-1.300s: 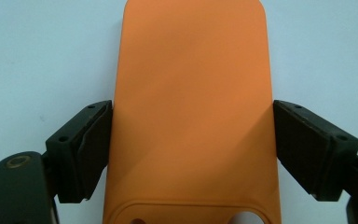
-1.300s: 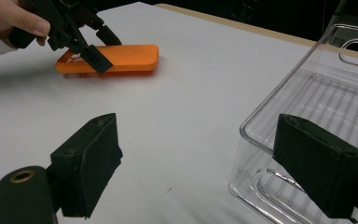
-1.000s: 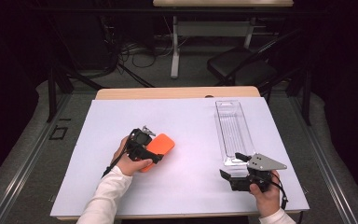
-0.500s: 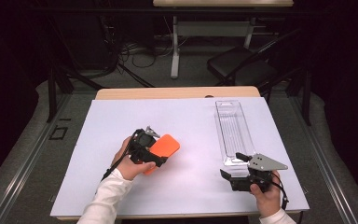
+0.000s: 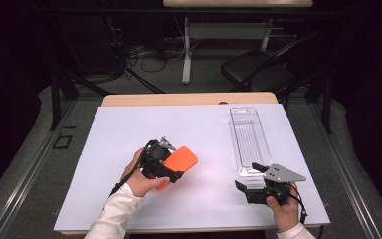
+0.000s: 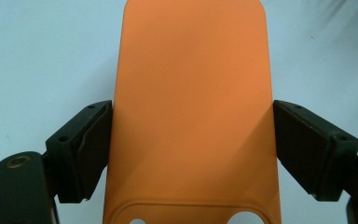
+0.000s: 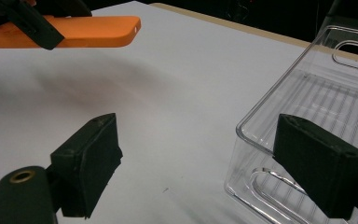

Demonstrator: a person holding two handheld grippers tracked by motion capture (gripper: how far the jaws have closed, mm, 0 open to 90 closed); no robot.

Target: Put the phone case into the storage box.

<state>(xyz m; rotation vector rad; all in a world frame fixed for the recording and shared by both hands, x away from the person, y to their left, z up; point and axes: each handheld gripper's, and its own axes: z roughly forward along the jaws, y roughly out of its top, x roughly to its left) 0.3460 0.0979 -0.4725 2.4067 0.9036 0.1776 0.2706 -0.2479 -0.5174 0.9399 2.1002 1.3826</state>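
Observation:
A flat orange case [image 5: 181, 160] with rounded corners hangs a little above the white sheet, casting a shadow below it. My left gripper [image 5: 170, 164] is shut on it, with a jaw against each long edge of the case [image 6: 191, 107]. My right gripper [image 5: 248, 177] rests near the table's front right with its jaws open and nothing between them. The right gripper view has the case [image 7: 74, 30] level in the air at the upper left and my right gripper [image 7: 196, 154] just short of the clear tray's near end.
A long clear plastic tray [image 5: 248, 137] with a ribbed floor lies lengthwise at the right, its near rim [image 7: 261, 116] close to my right jaws. A white sheet [image 5: 129, 129] covers the wooden table. A chair and cables stand beyond the far edge.
My left hand has drifted a little to the right and up with the orange case held in its jaws. The right hand has stayed where it was.

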